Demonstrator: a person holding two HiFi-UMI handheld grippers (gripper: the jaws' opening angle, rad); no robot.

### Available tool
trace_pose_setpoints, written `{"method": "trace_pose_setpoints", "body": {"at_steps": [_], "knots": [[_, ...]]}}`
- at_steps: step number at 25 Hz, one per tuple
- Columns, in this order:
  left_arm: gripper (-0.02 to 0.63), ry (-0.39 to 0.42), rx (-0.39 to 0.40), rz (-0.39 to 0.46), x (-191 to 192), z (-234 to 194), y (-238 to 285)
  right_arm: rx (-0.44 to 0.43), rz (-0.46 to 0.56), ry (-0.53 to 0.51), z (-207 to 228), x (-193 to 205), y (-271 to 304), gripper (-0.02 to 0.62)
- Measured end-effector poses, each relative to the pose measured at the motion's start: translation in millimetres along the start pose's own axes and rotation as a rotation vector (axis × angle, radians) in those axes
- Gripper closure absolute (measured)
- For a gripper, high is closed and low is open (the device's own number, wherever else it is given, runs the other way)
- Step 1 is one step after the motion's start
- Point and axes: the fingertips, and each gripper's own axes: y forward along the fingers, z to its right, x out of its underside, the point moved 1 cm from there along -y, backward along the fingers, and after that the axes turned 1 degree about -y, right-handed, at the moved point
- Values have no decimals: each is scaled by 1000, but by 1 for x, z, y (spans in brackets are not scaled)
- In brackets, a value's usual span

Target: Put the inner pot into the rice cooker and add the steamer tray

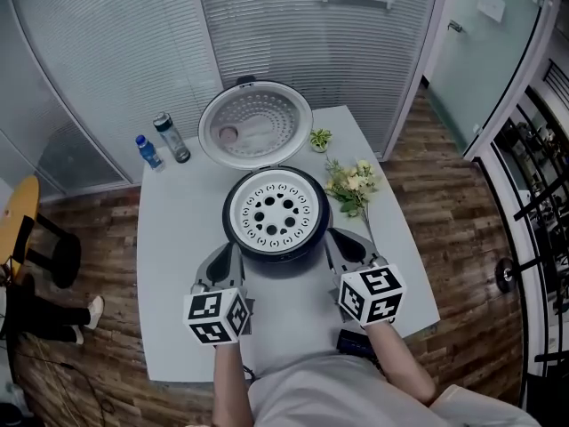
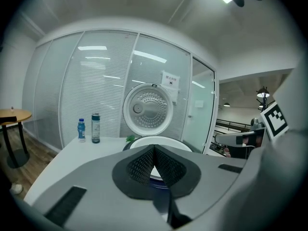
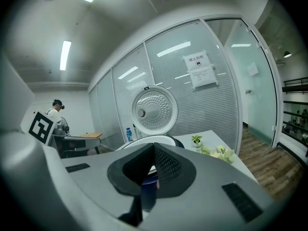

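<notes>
The dark rice cooker [image 1: 277,256] stands in the middle of the white table [image 1: 178,265] with its round lid [image 1: 255,123] tipped open behind it. A white steamer tray [image 1: 276,210] with several holes sits in the cooker's mouth and hides whatever is beneath it. My left gripper [image 1: 229,254] is just off the cooker's front left, shut and holding nothing. My right gripper [image 1: 336,237] is off the front right, also shut and holding nothing. In the left gripper view the pads [image 2: 144,165] meet in front of the tray's white rim [image 2: 168,141]. In the right gripper view the right gripper [image 3: 154,146] has its jaws touching too.
Two bottles, one blue [image 1: 148,151] and one dark [image 1: 172,138], stand at the table's back left. A small potted plant [image 1: 320,138] and a bunch of flowers [image 1: 354,185] lie right of the cooker. A dark flat thing [image 1: 356,343] sits at the front edge. Glass walls close off the back.
</notes>
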Motion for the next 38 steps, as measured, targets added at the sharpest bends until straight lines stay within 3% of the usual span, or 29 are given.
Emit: {"method": "trace_pose_setpoints", "body": {"at_steps": [9, 38], "knots": [[595, -35, 15, 8, -1, -1, 1, 6, 7, -1, 1, -5, -1, 578], [597, -20, 22, 19, -5, 2, -7, 8, 4, -7, 0, -7, -8, 578]]}}
